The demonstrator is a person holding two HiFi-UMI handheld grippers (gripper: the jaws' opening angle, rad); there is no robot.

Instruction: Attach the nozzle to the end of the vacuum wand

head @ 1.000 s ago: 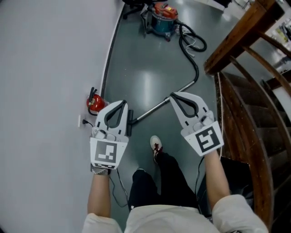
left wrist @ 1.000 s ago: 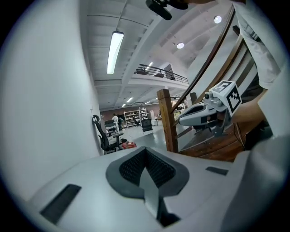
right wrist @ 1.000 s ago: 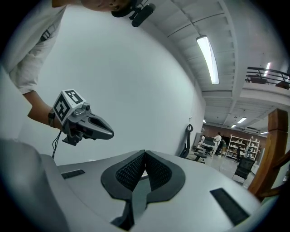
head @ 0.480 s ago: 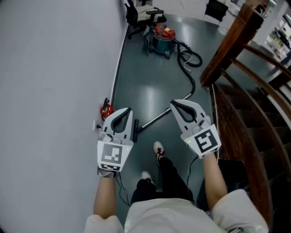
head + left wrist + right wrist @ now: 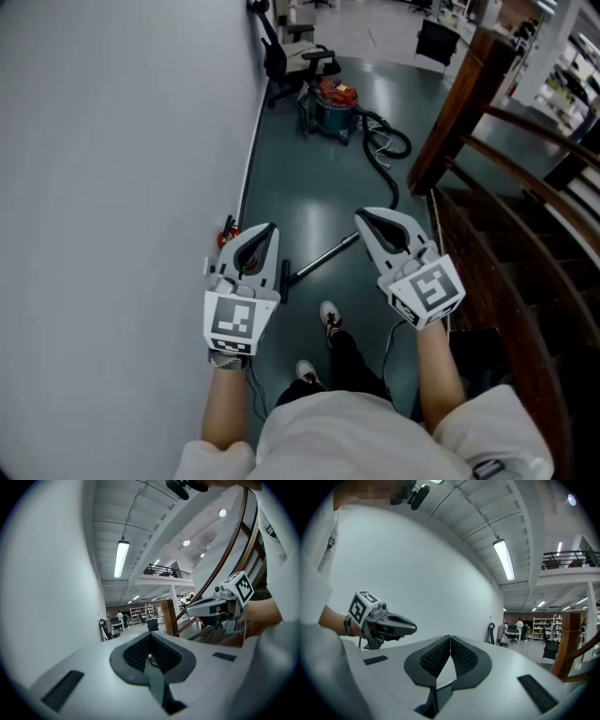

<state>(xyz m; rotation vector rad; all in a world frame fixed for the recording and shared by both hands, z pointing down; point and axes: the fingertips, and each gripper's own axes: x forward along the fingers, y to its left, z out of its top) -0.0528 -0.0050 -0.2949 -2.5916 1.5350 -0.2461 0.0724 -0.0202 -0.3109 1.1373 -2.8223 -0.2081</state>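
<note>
Left gripper [image 5: 263, 231] and right gripper [image 5: 367, 218] are pressed together, empty; wand [image 5: 323, 258] lies on floor [image 5: 319, 178] below, between them, slanting toward left.

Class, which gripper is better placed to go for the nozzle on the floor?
Probably left: in the head view the left gripper sits beside the nozzle; the right gripper is over the far end of the wand. Both empty.

My head view is evenly bright and sharp; the grey floor [image 5: 319, 187] carries a soft sheen from overhead lamps. Both gripper views bulge fisheye-fashion, with black corners. A ceiling strip light [image 5: 121, 557] blows out white upper left in the left gripper view, another strip [image 5: 504, 559] upper right in the right one
</note>
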